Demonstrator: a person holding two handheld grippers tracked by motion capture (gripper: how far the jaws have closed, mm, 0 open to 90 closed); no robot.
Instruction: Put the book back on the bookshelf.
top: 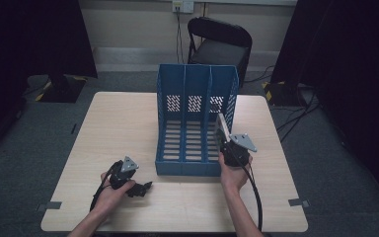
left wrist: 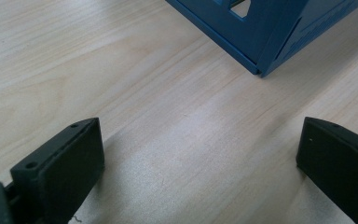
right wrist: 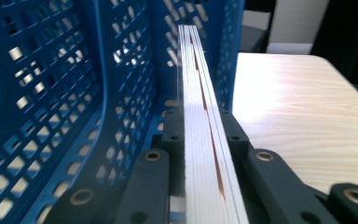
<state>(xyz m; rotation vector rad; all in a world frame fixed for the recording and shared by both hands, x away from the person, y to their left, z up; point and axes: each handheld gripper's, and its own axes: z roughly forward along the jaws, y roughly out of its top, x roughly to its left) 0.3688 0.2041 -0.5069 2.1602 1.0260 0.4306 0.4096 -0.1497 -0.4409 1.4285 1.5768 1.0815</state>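
A blue three-slot file rack [top: 196, 98] stands upright in the middle of the light wooden table [top: 118, 128]. My right gripper [top: 227, 143] is at the rack's front right corner, shut on a thin white booklet [top: 222, 127] held on edge. In the right gripper view the booklet [right wrist: 200, 84] runs forward from my right gripper [right wrist: 200, 119] into the right-hand slot, between a perforated divider [right wrist: 121, 70] and the outer wall [right wrist: 228, 51]. My left gripper [top: 145, 187] rests low by the rack's front left corner. In its own view the left gripper [left wrist: 200, 158] is open over bare wood, with the rack's corner [left wrist: 261, 70] ahead.
A black folding chair [top: 219, 42] stands behind the table's far edge. Dark curtains hang at both sides. Cables lie on the grey floor at the right. Bare tabletop stretches left of the rack and along the front edge.
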